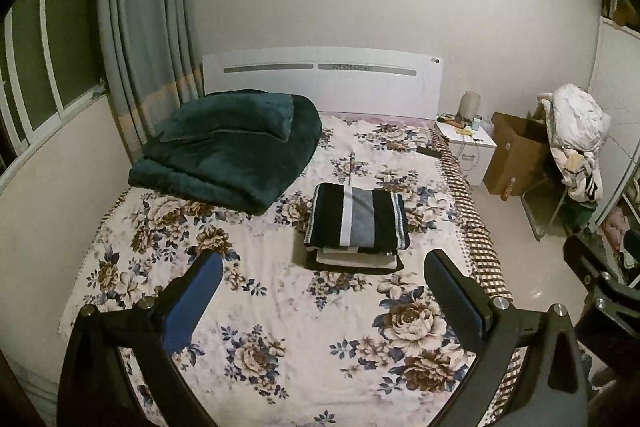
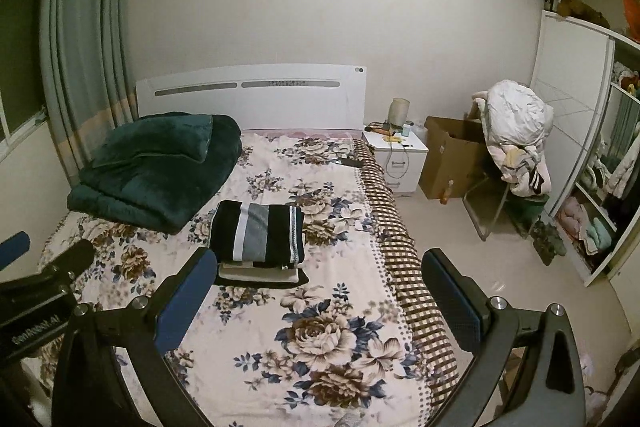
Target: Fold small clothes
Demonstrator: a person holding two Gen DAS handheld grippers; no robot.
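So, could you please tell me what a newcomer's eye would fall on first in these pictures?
First comes the stack of folded clothes, topped by a black, white and grey striped piece, lying in the middle of the flowered bed. Behind it, by the headboard, sits a big dark green blanket. Both the left gripper and right gripper hang over the near end of the bed, jaws wide open and empty.

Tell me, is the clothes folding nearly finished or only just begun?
It looks nearly finished. Done: a folded striped garment tops a neat stack on the floral bed. In hand: nothing; the left tongs and right tongs both hang open and empty. Left: no loose small clothes show on the bed; whether the heap on the chair counts is unclear.
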